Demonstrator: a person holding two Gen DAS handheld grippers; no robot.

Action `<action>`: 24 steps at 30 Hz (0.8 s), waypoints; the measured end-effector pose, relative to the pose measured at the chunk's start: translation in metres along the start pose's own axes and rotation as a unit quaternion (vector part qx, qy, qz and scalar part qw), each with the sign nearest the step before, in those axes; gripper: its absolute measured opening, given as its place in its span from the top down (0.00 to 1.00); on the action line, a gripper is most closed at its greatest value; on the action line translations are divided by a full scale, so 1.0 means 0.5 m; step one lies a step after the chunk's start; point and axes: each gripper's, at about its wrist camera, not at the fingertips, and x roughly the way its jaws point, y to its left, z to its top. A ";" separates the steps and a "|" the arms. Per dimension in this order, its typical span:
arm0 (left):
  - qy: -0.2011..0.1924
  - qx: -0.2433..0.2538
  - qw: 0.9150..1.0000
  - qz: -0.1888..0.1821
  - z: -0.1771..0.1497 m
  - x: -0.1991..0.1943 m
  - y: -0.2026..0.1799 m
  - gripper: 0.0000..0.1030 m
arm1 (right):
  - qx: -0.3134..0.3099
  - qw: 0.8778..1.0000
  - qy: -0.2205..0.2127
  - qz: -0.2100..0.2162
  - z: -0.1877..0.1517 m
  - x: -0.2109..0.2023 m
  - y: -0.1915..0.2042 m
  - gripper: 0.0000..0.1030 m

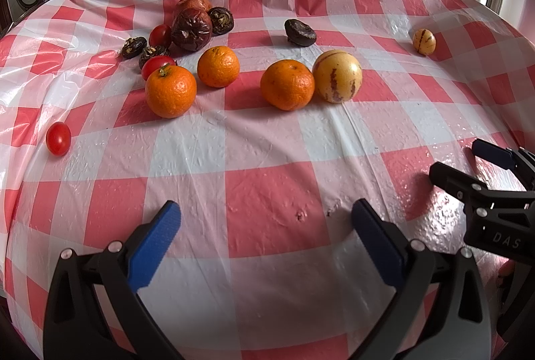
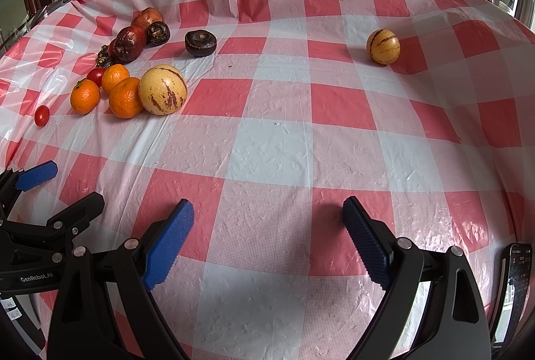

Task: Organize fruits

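Fruits are spread over the far left part of a counter (image 1: 267,192) covered in a crinkled red-and-white checked plastic cloth. Three round orange tangerines are seen in the left wrist view: one with a green stem (image 1: 170,91), one behind it (image 1: 218,66), and a third (image 1: 287,84) touching a large pale-yellow melon with purple streaks (image 1: 337,76). A smaller striped yellow melon (image 2: 383,46) lies well apart on the far right, near where the cloth drops away at the edge. Behind the tangerines, wrinkled dark-red fruits (image 1: 191,28) are clustered with small dark brown round fruits (image 1: 133,47) and red cherry tomatoes (image 1: 157,65); one dark brown fruit (image 1: 300,32) lies alone between the cluster and the large melon, and one cherry tomato (image 1: 58,138) sits apart near the left edge. The near half of the cloth is bare, giving open room in front of both tools. The left hand-held gripper (image 1: 265,241) is held low over the near cloth with its blue-padded fingers spread wide and nothing between them. The right hand-held gripper (image 2: 267,234) is held just beside it, likewise spread and empty.
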 end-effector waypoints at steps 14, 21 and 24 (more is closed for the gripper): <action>0.000 0.000 1.000 0.000 0.000 0.000 0.000 0.01 | 0.012 1.000 0.018 -0.003 0.020 0.009 -0.026 0.16; 0.000 0.000 1.000 0.000 0.000 0.000 0.000 0.01 | 0.126 0.991 -0.022 -0.038 0.140 0.078 -0.185 0.16; 0.000 0.000 1.000 0.000 0.000 0.000 0.000 0.01 | 0.156 0.986 -0.023 -0.053 0.215 0.131 -0.249 0.16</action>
